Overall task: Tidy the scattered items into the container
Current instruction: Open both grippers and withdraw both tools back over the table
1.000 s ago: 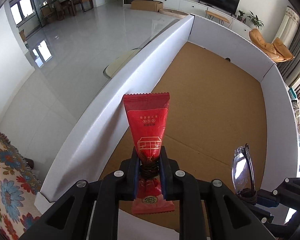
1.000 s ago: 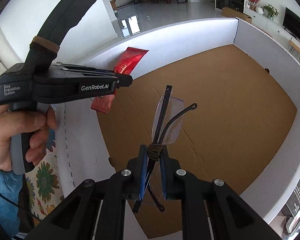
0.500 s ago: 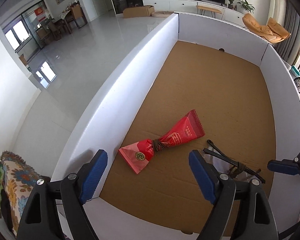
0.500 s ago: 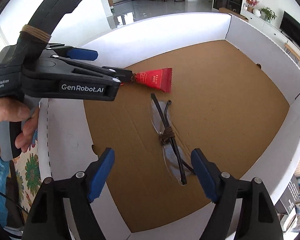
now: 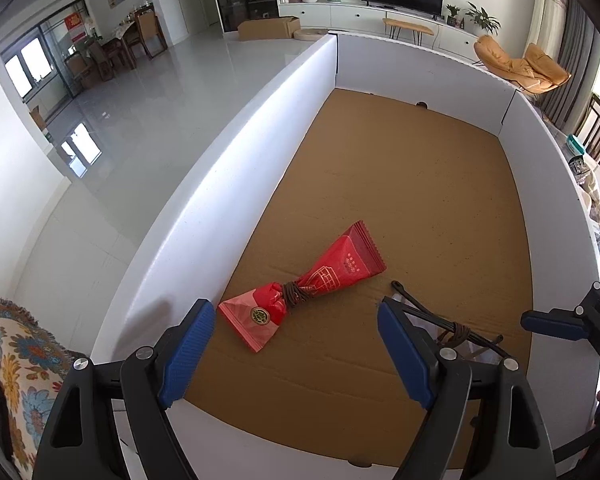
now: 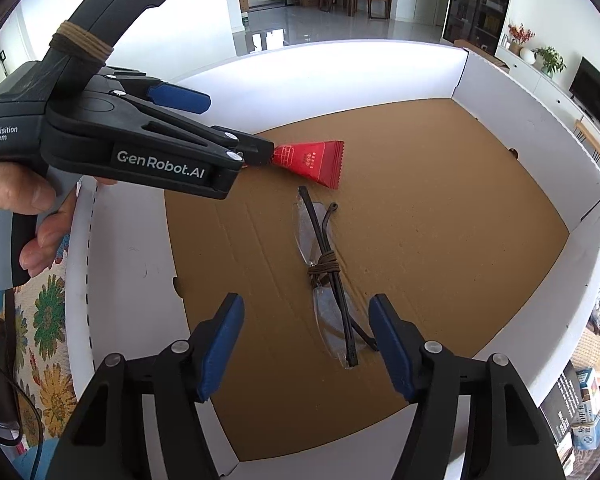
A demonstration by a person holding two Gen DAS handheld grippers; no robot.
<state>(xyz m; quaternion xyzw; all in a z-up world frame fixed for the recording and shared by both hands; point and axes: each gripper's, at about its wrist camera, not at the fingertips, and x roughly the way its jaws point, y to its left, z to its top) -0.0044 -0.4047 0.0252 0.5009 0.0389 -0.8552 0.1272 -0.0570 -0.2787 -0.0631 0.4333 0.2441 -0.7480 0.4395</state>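
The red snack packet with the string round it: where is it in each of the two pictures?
Left wrist view: the red snack packet lies low in the middle, on the box's brown floor.
Right wrist view: the packet is upper middle, partly behind the left gripper.
Shared landmark: the folded glasses lying beside it.

A red snack packet [image 5: 308, 288], cord-tied at its middle, lies flat beside folded rimless glasses [image 6: 326, 276] inside the white-walled cardboard box [image 5: 228, 184].
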